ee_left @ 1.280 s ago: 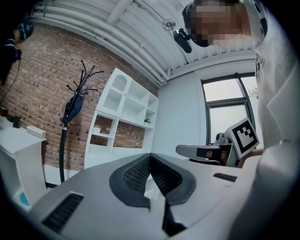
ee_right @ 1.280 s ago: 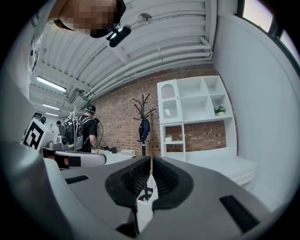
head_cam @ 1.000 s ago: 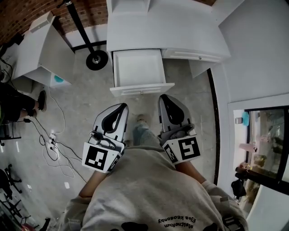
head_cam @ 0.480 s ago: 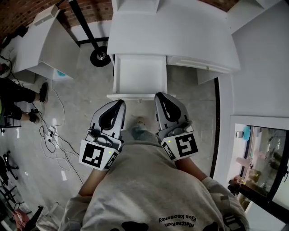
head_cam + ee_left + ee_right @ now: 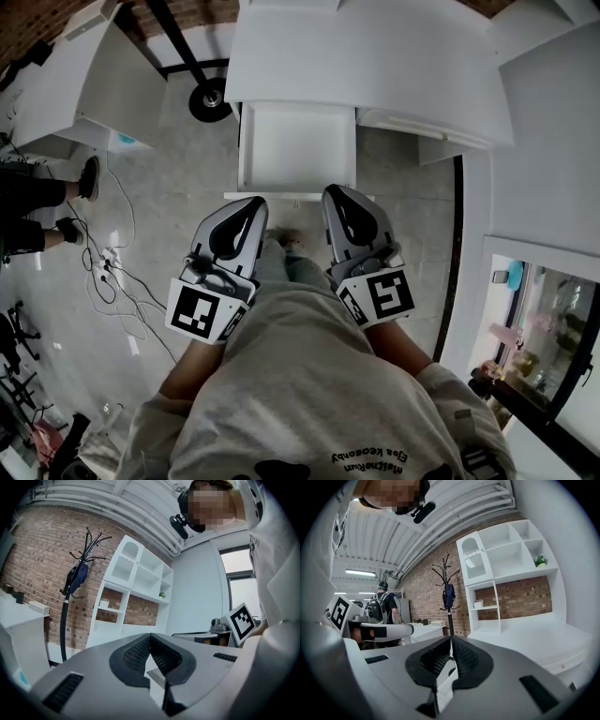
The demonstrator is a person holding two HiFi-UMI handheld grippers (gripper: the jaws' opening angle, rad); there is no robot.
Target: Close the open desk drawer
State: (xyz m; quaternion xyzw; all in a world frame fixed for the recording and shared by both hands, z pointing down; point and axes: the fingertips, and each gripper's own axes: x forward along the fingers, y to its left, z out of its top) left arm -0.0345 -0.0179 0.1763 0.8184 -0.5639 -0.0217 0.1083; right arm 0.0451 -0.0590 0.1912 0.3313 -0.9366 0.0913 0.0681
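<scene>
At a white desk (image 5: 375, 66) we hold our two grippers side by side, both aimed at the open drawer (image 5: 297, 145). It stands pulled out from under the left part of the desktop, with its white front panel (image 5: 297, 196) nearest us. Our left gripper (image 5: 255, 202) has its jaws pressed together, the ribbed black pads (image 5: 136, 652) meeting at the tip with nothing between them. Our right gripper (image 5: 335, 193) is closed in the same way and holds nothing. From the head view, each gripper's tip lies over the drawer's front panel, one toward either end. We cannot tell whether they touch it. The marker cubes (image 5: 200, 314) sit at the rear of the grippers, close to our grey sweatshirt (image 5: 309, 394). On the grey floor to the left of the drawer stands the round black base of a coat stand (image 5: 208, 98). Farther left is a second white desk (image 5: 75, 84), and cables (image 5: 112, 286) trail past the legs of a person (image 5: 42, 192) at the frame's edge. Beyond the desk, a white shelf unit (image 5: 511, 569) rises against a brick wall (image 5: 426, 592).
</scene>
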